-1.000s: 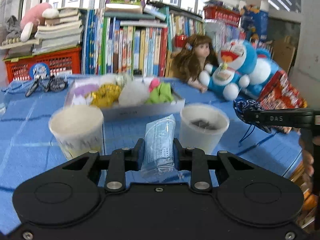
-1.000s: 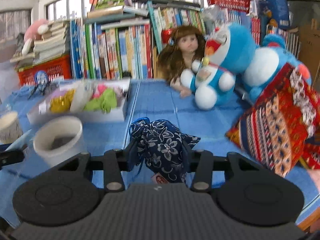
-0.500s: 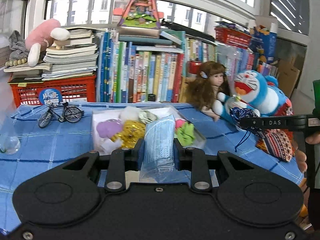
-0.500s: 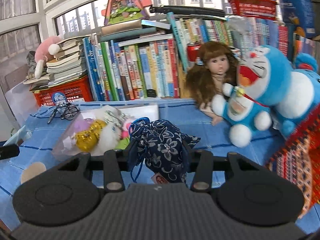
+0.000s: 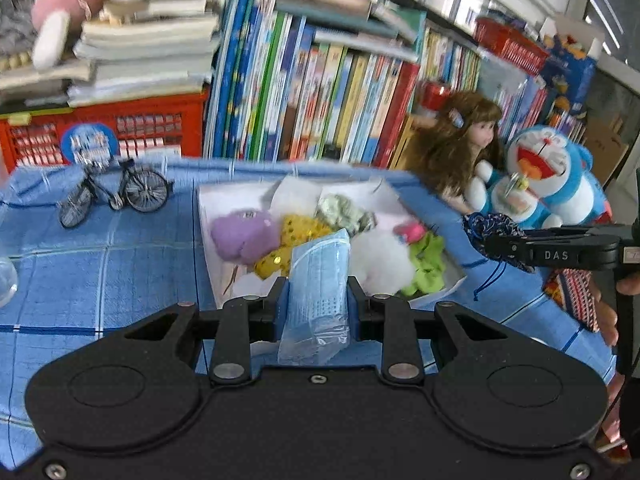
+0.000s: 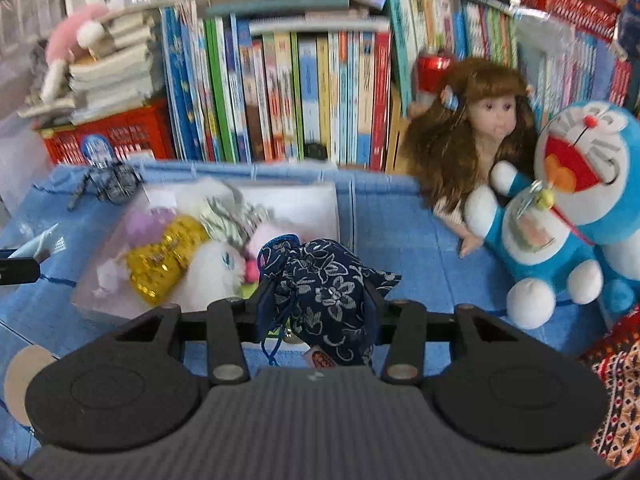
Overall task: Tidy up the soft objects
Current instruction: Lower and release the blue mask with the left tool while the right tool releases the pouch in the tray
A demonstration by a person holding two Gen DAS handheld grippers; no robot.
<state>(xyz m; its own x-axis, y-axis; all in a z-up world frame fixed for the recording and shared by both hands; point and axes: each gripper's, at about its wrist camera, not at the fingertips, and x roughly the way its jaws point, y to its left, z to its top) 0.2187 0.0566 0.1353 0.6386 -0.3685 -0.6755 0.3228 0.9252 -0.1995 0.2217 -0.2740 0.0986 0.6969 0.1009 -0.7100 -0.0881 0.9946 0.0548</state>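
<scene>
Both loads hang over the white tray (image 5: 448, 284), left gripper (image 5: 318, 300) clamped on the bagged mask (image 5: 318, 276), right gripper (image 6: 316, 304) on the floral pouch (image 6: 320, 288), so next is probably lower and drop.

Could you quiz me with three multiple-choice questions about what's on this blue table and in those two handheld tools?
1. Where is the miniature black bicycle?
A. inside the tray
B. on the cloth beside the tray
C. on the books

2. What colour is the flowered drawstring pouch?
A. navy
B. red
C. yellow

3. What is the left gripper doing?
A. hanging open
B. clamping a pale blue wrapped face mask
C. holding a doll

Answers: 1 B, it stands apart from the white tray; 2 A, dark blue with white flowers; 3 B, fingers pinch the mask.
</scene>
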